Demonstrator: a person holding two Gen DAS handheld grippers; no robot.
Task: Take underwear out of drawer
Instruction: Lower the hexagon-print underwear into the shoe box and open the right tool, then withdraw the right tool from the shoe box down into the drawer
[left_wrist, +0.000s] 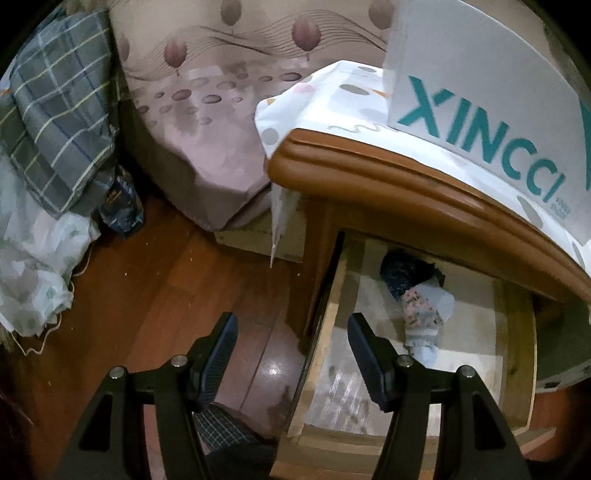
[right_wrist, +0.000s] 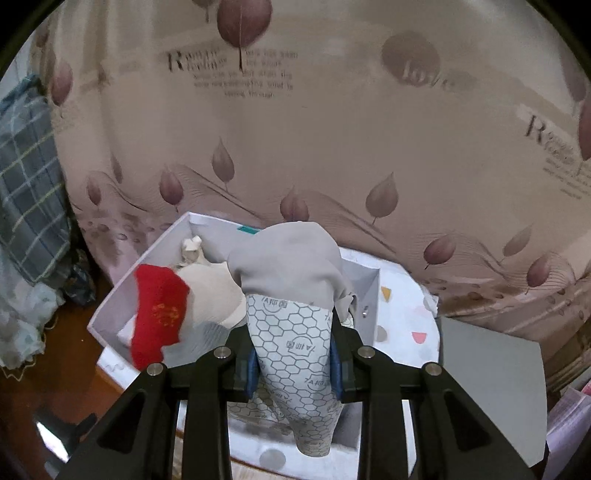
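Counting the clothes, two bundles lie in the open drawer (left_wrist: 413, 354): a dark rolled piece (left_wrist: 400, 275) at the back and a pale patterned piece (left_wrist: 423, 317) touching it in front. In the white box (right_wrist: 110, 306) on the nightstand there are a red garment (right_wrist: 159, 314) draped over the near wall and one beige garment (right_wrist: 210, 291) beside it; whether more lies beneath cannot be told. One grey underwear (right_wrist: 291, 295), with a honeycomb-printed lining, is out of the drawer and above the box.

A white dotted cloth (left_wrist: 321, 103) covers the brown nightstand (left_wrist: 388, 177), and the box stands on it. Beside the nightstand is a bed with a pinkish leaf-print sheet (right_wrist: 332, 147); a grey plaid blanket (left_wrist: 55, 122) is heaped at the left over a reddish wooden floor (left_wrist: 166, 280).

The left gripper (left_wrist: 291, 354) stands wide apart and empty, straddling the drawer's left wall. The right gripper (right_wrist: 293, 363) is narrowed, its blue pads (right_wrist: 252, 369) pinching the grey underwear, which bulges above and hangs below them.
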